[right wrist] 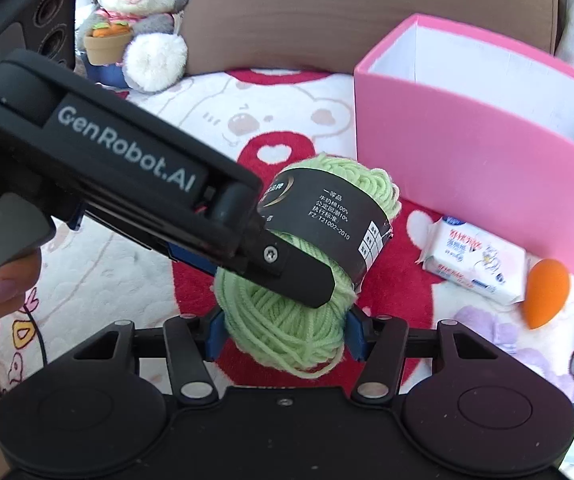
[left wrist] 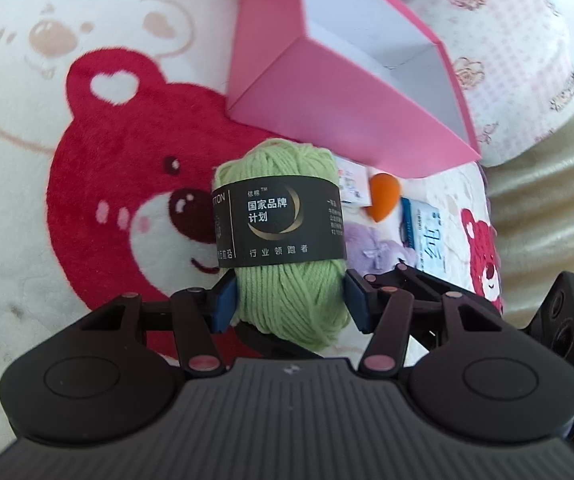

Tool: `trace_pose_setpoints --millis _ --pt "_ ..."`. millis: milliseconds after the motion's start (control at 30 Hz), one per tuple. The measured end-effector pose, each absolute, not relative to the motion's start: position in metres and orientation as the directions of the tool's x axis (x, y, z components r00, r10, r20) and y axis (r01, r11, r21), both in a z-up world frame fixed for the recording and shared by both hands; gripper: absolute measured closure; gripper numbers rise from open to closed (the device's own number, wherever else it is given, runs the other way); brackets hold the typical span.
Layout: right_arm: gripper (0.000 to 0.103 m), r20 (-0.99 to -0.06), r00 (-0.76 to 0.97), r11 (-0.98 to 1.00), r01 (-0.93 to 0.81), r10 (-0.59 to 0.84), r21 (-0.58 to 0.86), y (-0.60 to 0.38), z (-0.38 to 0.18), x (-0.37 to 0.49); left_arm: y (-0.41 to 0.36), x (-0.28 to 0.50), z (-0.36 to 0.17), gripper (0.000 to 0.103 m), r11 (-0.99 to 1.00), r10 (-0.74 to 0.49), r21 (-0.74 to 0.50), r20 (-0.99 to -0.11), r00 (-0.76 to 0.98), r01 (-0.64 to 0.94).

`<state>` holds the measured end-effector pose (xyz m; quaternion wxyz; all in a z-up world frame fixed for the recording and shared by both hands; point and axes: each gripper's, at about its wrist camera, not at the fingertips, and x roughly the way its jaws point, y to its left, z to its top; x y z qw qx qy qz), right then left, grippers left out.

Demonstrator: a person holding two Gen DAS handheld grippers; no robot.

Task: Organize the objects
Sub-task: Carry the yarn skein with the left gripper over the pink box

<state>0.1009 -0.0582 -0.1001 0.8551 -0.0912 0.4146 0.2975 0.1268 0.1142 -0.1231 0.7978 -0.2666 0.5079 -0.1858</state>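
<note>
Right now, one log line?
left gripper: shut on yarn ball | right gripper: shut on yarn ball | pink box: empty

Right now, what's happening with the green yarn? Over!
Both grippers, left and right, clamped on green yarn ball. Pink box open beyond it. Nothing between them.

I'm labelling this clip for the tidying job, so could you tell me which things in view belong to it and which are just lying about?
Part of the job:
- green yarn ball, gripped by both the left gripper and the right gripper
- pink box, open, nothing visible inside
- tissue packet
- orange sponge

Lying about:
- rabbit plush
- bear blanket
</note>
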Motion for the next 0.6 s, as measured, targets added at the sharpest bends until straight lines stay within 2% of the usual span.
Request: trace_pose_setpoints --millis 267,600 --pt "0.042 -0.764 0.49 0.812 -0.578 0.42 0.076 -0.067 -0.082 0.089 0.1 0.12 -0.104 0.049 0.804 -0.564 -0.591 -0.718 0.409 0.072" --pt "0.041 -0.76 0.459 0.803 -0.581 0.459 0.134 -0.081 -0.057 0.077 0.083 0.098 -0.071 0.049 0.822 -0.544 -0.563 -0.73 0.413 0.089"
